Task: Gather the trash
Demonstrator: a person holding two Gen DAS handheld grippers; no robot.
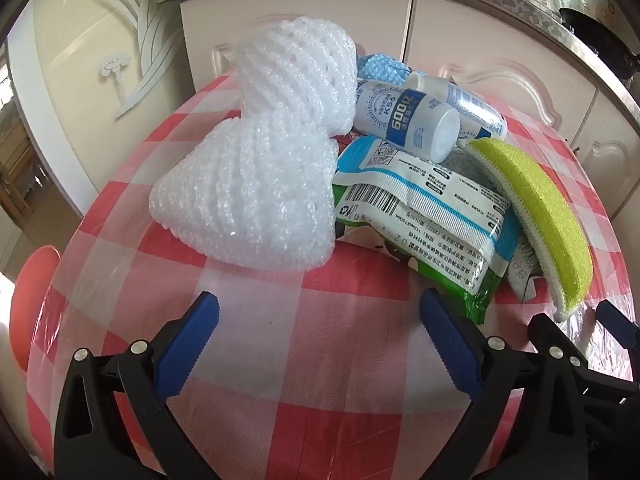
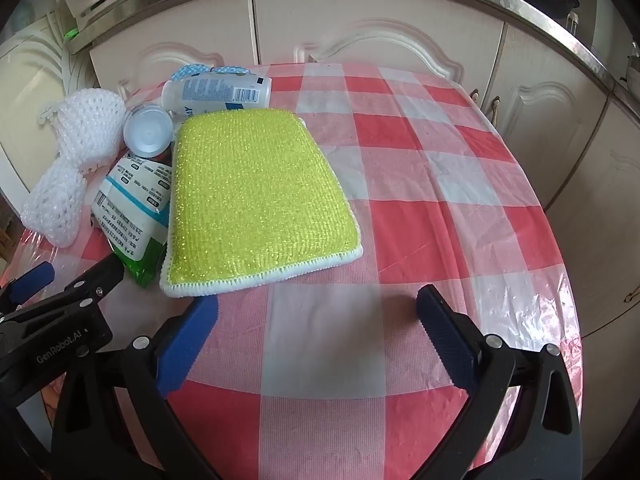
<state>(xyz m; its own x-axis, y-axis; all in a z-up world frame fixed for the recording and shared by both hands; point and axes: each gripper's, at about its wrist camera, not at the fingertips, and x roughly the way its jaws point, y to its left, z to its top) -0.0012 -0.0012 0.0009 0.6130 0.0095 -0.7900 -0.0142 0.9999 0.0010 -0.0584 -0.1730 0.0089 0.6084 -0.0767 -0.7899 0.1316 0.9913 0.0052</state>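
Note:
A heap of trash lies on the red-and-white checked table (image 1: 304, 360): two white foam fruit nets (image 1: 256, 184), two white plastic bottles with blue labels (image 1: 404, 120), a green-and-white wipes packet (image 1: 424, 216) and a yellow-green scrub pad (image 1: 540, 216). My left gripper (image 1: 320, 320) hovers open just short of the nets and packet, nothing between its fingers. In the right wrist view the scrub pad (image 2: 256, 196) lies flat, leaning over the packet (image 2: 136, 200), with the bottles (image 2: 216, 90) and nets (image 2: 72, 160) behind. My right gripper (image 2: 318, 316) stands open just short of the pad's near edge.
A clear plastic sheet covers the tablecloth (image 2: 460, 184). Cream cabinet doors (image 2: 380, 28) under a counter stand right behind the table. A red stool (image 1: 32, 304) sits at the left below the table edge. The left gripper's black frame (image 2: 60, 320) shows at the right view's left.

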